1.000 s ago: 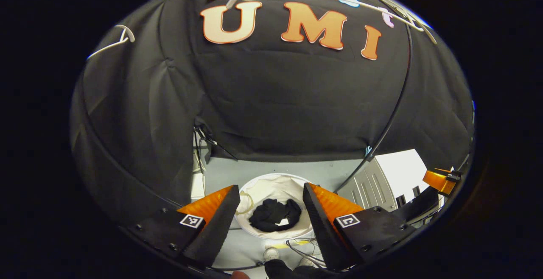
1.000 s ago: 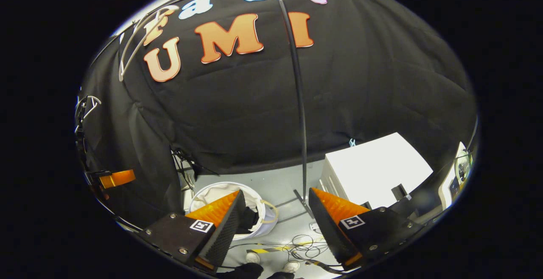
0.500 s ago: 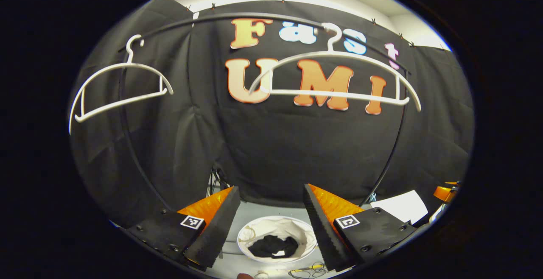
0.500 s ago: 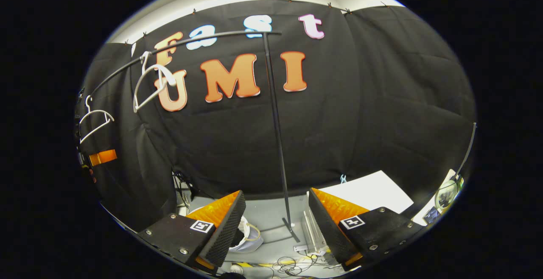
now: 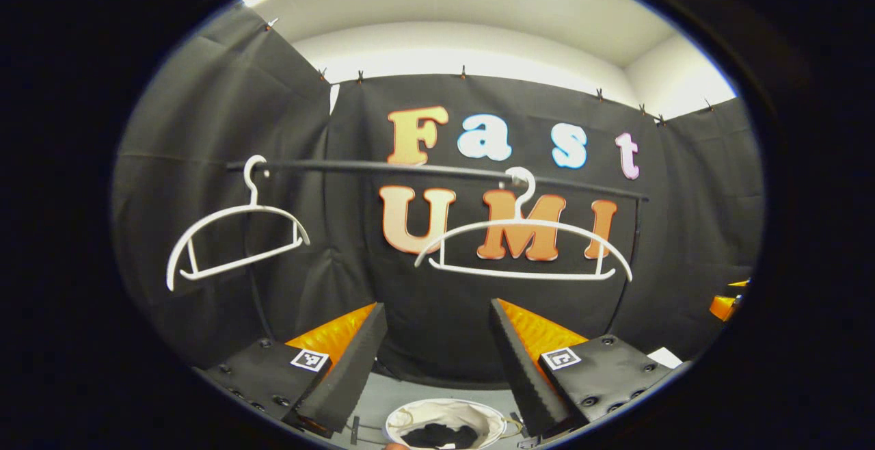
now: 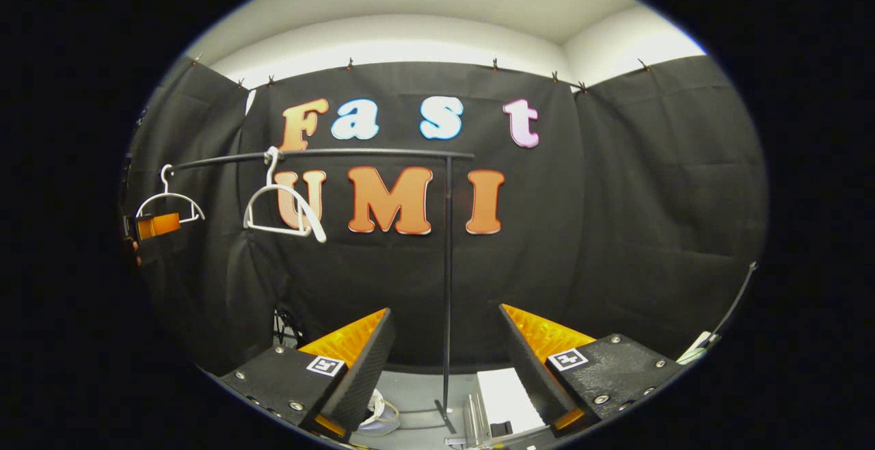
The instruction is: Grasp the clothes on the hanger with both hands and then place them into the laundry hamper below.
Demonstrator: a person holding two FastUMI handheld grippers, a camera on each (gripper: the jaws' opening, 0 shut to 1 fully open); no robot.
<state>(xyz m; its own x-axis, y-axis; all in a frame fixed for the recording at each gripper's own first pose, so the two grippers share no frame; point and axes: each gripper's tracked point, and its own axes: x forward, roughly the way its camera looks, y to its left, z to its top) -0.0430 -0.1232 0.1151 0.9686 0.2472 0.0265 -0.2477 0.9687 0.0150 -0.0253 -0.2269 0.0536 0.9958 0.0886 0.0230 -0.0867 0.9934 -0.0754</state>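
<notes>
Two bare white hangers (image 5: 236,241) (image 5: 523,248) hang on the black rail (image 5: 410,168). Far below stands the white laundry hamper (image 5: 472,412) with dark clothes (image 5: 431,436) lying inside it. My left gripper (image 5: 435,310) is open and holds nothing; it points at the wall beneath the hangers. My right gripper (image 6: 444,313) is also open with nothing between its fingers, and it faces the rack's upright pole (image 6: 448,265). In the right gripper view the hangers (image 6: 284,207) (image 6: 169,204) hang at the left, with the left gripper (image 6: 157,224) beside the farther one. The hamper's edge (image 6: 376,416) peeks out behind my right gripper's left finger.
A white cabinet (image 6: 502,402) stands on the grey floor to the right of the rack's foot. Black cloth walls close the booth on three sides. The right gripper (image 5: 724,306) shows at the far right edge of the left gripper view.
Both grippers have tilted and risen upward. The hamper slid to the bottom of both views, while the rail, the bare hangers and the ceiling came into view. Both stayed open.
</notes>
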